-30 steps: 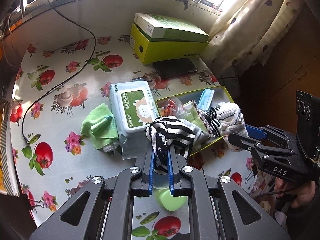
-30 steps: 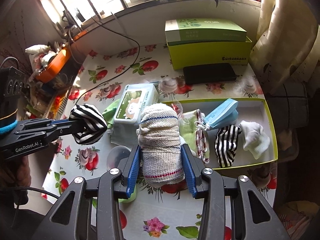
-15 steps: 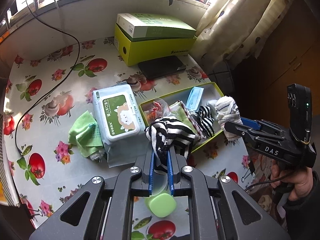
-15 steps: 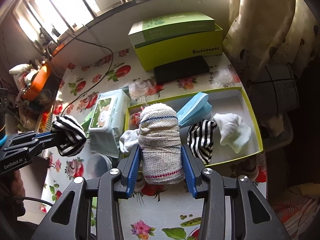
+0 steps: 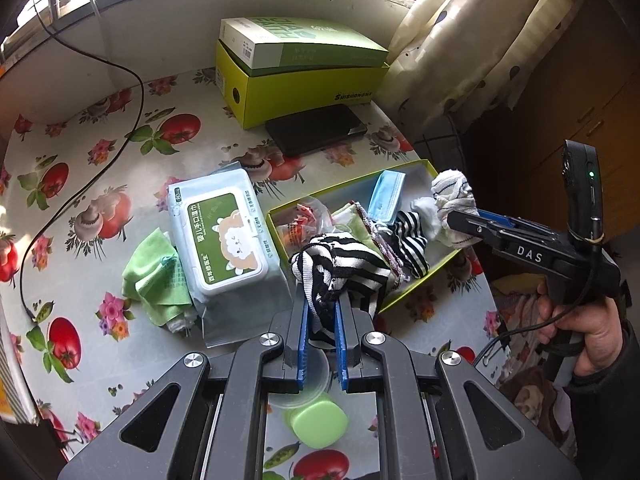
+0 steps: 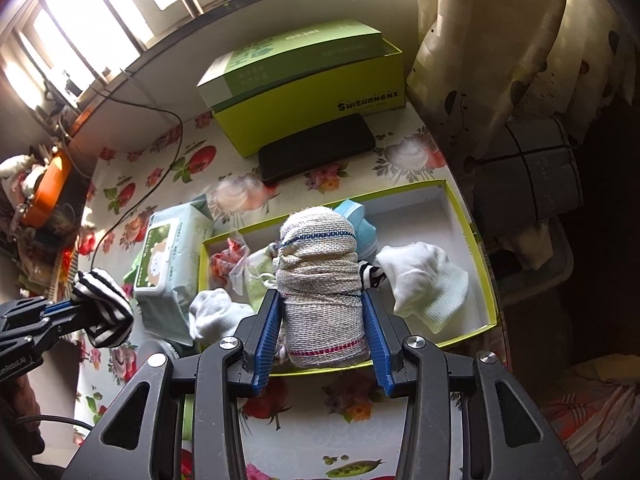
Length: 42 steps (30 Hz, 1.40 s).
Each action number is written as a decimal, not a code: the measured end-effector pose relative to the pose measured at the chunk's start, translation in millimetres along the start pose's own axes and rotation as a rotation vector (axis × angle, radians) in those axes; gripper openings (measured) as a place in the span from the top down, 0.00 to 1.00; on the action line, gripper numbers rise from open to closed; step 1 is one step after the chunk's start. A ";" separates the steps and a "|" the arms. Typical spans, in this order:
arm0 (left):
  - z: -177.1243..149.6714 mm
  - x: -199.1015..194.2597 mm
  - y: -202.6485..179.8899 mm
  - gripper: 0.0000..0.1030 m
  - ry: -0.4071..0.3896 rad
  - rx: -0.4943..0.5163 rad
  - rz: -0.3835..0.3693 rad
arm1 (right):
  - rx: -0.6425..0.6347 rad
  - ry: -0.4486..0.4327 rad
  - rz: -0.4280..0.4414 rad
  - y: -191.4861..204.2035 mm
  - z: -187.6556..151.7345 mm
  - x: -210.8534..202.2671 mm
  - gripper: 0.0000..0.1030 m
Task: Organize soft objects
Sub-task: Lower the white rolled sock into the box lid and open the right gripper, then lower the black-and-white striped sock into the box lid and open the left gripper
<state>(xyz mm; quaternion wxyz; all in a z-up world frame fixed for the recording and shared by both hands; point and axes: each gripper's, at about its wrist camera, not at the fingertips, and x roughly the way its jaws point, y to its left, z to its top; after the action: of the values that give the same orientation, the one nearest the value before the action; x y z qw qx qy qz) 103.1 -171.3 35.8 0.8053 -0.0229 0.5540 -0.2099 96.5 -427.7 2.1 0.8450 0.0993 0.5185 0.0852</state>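
Note:
My left gripper [image 5: 322,304] is shut on a black-and-white striped sock [image 5: 340,268], held just over the near left edge of the green-rimmed shallow box [image 5: 344,189]. The right gripper [image 6: 322,300] is shut on a rolled beige woven cloth [image 6: 320,280], which hangs over the middle of the box [image 6: 486,276]. Inside the box lie a blue face mask [image 5: 386,196], another striped sock [image 5: 412,240], a white sock [image 6: 424,284] and other small cloths. In the right wrist view the left gripper [image 6: 76,308] and its sock [image 6: 104,308] sit at the far left.
A wet-wipes pack [image 5: 216,236] and a green cloth [image 5: 156,280] lie left of the box. Behind stand a yellow-green carton [image 5: 304,80] and a flat black case [image 5: 316,128]. A green lid [image 5: 320,420] lies below my left fingers. A cable [image 5: 80,168] crosses the left; a curtain [image 5: 480,40] hangs right.
The right gripper has carried the rolled cloth rightward and inward, from the box's left end to over its middle, rolling as it went. The left gripper drifted slightly toward the box, sock still held.

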 end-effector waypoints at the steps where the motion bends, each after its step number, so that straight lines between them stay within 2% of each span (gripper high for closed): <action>1: 0.9 1.0 0.4 0.89 0.001 -0.001 -0.002 | 0.021 0.001 -0.002 -5.3 3.7 2.7 0.61; 12: 7.6 7.3 3.7 0.89 0.004 -0.009 -0.009 | 0.182 0.018 -0.074 -48.1 36.9 40.5 0.61; 20: 8.5 9.3 6.3 0.89 0.009 -0.019 -0.007 | 0.424 0.011 -0.055 -78.2 43.8 59.9 0.61; 23: 8.3 10.9 6.7 0.89 0.013 -0.018 -0.006 | 0.512 0.002 -0.009 -86.9 42.8 65.4 0.61; 29: 8.6 11.6 6.6 0.89 0.015 -0.020 -0.008 | 0.445 0.010 0.028 -78.0 42.4 63.9 0.61; 32: 9.1 12.2 6.9 0.89 0.016 -0.021 -0.010 | 0.361 0.018 0.047 -66.2 39.6 60.0 0.61; 34: 9.4 12.8 7.1 0.89 0.018 -0.020 -0.012 | 0.304 0.032 0.050 -57.6 37.7 61.4 0.64; 36: 9.2 13.6 6.7 0.89 0.021 -0.020 -0.013 | 0.279 0.050 0.067 -52.6 36.7 66.7 0.78; 40: 8.3 13.5 5.8 0.89 0.021 -0.018 -0.015 | 0.258 0.066 0.100 -48.8 36.4 78.1 0.78; 42: 8.3 13.0 6.1 0.89 0.021 -0.021 -0.013 | 0.268 0.069 0.090 -49.5 35.3 82.2 0.78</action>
<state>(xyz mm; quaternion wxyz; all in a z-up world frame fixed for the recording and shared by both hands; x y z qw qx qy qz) 116.4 -172.0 25.9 0.7978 -0.0327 0.5643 -0.2096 166.9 -458.0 -65.6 0.8010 0.2314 0.5492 0.0562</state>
